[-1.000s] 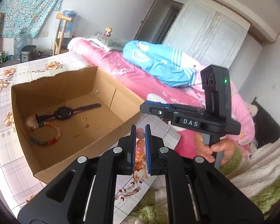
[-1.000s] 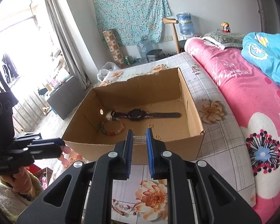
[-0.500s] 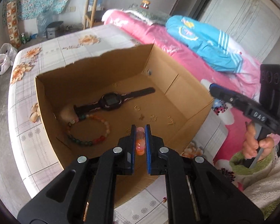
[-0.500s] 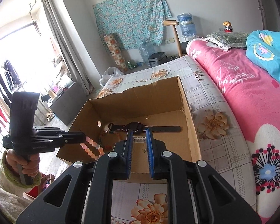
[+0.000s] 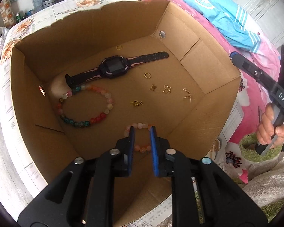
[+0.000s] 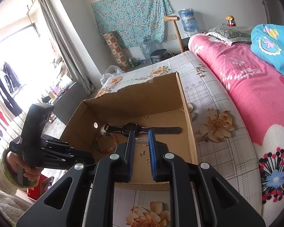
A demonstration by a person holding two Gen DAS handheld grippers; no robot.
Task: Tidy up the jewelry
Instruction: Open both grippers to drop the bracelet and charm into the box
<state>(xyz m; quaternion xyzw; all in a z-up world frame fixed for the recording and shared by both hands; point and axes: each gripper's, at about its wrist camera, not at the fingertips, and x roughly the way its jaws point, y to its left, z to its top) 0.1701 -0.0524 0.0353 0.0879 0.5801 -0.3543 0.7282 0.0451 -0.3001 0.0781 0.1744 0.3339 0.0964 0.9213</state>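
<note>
An open cardboard box stands on a flowered cloth. Inside lie a black watch, a multicoloured bead bracelet, a gold ring and small gold charms. My left gripper points down into the box near its front wall. Its jaws are opening, and a pink-orange bead bracelet lies on the floor under them, not pressed by the pads. My right gripper hovers at the box's near rim, shut on a small silver bar-shaped piece.
A bed with a pink flowered blanket and a blue quilt runs along the right of the box. The cloth leaves a narrow strip between box and blanket. A person's hand holds the right gripper's handle beside the box.
My left gripper swung from outside the box down into it with the pink-orange bracelet, and its jaws have parted. The right gripper edged closer to the box, still shut on the silver piece.
</note>
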